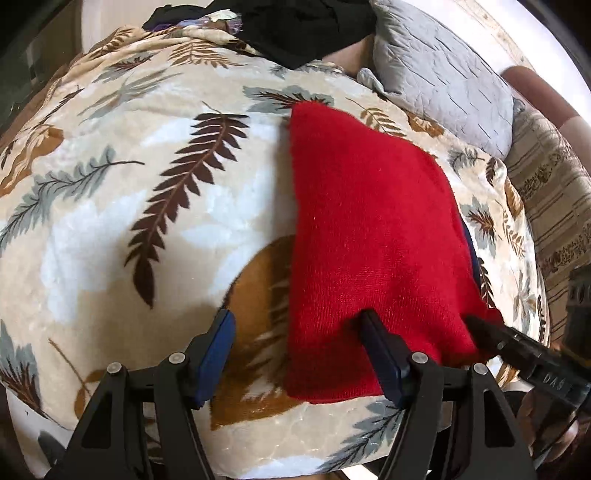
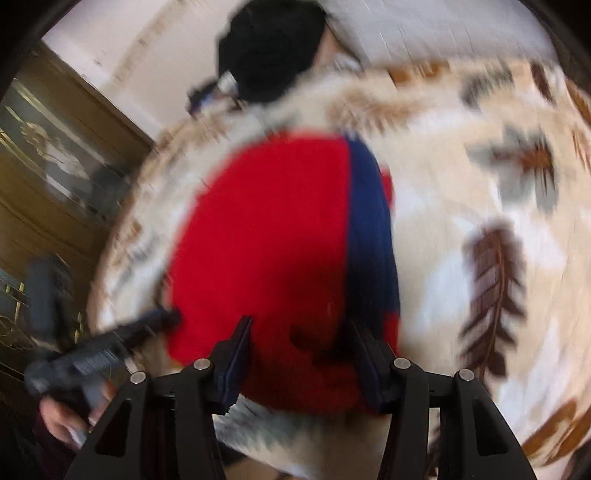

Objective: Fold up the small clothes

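Observation:
A red knit garment point(image 1: 369, 221) lies flat on a leaf-patterned blanket point(image 1: 129, 221). In the right wrist view, which is blurred, the red garment point(image 2: 266, 229) shows a dark blue band point(image 2: 369, 221) along its right side. My left gripper point(image 1: 299, 328) is open at the garment's near left edge, with one finger point(image 1: 380, 350) on the red cloth and the other over the blanket. My right gripper point(image 2: 303, 336) stands half open over the garment's near edge, with red cloth between its jaws but not pinched. Its tip point(image 1: 484, 325) reaches the near right corner.
Black clothes point(image 1: 295, 26) are piled at the far end of the blanket, beside a grey quilted pillow point(image 1: 443, 74). Striped bedding point(image 1: 554, 206) lies to the right. A wooden cabinet point(image 2: 55, 166) stands past the blanket's edge. A hand point(image 2: 70, 417) holds the left gripper point(image 2: 147, 326).

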The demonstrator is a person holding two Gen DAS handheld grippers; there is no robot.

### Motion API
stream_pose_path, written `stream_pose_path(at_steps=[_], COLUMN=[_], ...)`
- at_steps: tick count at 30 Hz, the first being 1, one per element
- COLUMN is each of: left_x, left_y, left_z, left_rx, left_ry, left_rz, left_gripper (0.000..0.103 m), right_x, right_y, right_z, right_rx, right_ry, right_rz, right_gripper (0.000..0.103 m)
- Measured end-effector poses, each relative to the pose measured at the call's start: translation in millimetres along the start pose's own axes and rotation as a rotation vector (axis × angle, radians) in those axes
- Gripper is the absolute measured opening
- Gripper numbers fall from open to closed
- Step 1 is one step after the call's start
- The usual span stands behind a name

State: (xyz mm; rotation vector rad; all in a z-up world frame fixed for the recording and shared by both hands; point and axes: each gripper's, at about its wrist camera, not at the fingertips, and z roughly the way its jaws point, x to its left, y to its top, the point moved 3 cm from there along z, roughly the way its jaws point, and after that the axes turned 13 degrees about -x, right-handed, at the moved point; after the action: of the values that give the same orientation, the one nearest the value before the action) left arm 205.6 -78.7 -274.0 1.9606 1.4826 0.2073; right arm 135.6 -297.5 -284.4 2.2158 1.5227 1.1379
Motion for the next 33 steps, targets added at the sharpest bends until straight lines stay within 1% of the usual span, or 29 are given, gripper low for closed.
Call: stream_pose_path(at_steps=[2,4,7,9,11,12,14,17,20,21,22,24,26,28,33], left_x=[-1,-2,-6,-7,-7,-7,-8,-16,-26,-28,-31,-36,-39,-39,-40], left_y=[0,1,0,-2,-7,-10,-10,-5,1,3,5,7,8,8,10], left_z=[-4,-12,-26,-29,-20,-16,-25,-53,-86,-92,-102,-119,-135,-146,-178], left_rx=[-0.011,-0.026,-0.075,-0.094,-0.068,-0.055,-0.089,-0.185,-0.284,-0.301,-0.322,-0.365,-0.403,-0.419,-0.474], left_ry=[0.012,0.021,0.068,0.089,0.123,0.132,0.141,0.196,0.247,0.257,0.273,0.298,0.311,0.317,0.348], left_rz=[0.018,0.036,0.096,0.131,0.166,0.173,0.172,0.245,0.308,0.317,0.332,0.357,0.373,0.373,0.358], left_gripper=[0.072,0.072,0.072,0.072,0.072,0.072,0.072,0.072,0.072,0.074,0.078,0.081,0.082,0.082,0.086], right_x=[6,10,15,12,3,0,6,18,26,30,37,49,63,74,91], right_y=[-1,-1,-8,-16,-25,-27,-23,-14,-3,0,3,5,4,2,0], right_z=[-9,-19,-33,-29,-14,-10,-18,-43,-71,-81,-89,-106,-119,-128,-147], right_rx=[-0.008,-0.030,-0.063,-0.034,0.034,0.048,0.016,-0.063,-0.143,-0.168,-0.184,-0.217,-0.241,-0.264,-0.288], right_ry=[-0.020,-0.034,-0.056,-0.071,-0.086,-0.087,-0.090,-0.085,-0.089,-0.094,-0.100,-0.102,-0.124,-0.154,-0.197], right_rz=[-0.038,-0.046,-0.081,-0.083,-0.056,-0.038,-0.053,-0.091,-0.097,-0.106,-0.116,-0.143,-0.180,-0.207,-0.229], right_gripper=[0.055,0.054,0.055,0.054,0.055,0.055,0.055,0.055,0.057,0.057,0.057,0.058,0.060,0.061,0.063])
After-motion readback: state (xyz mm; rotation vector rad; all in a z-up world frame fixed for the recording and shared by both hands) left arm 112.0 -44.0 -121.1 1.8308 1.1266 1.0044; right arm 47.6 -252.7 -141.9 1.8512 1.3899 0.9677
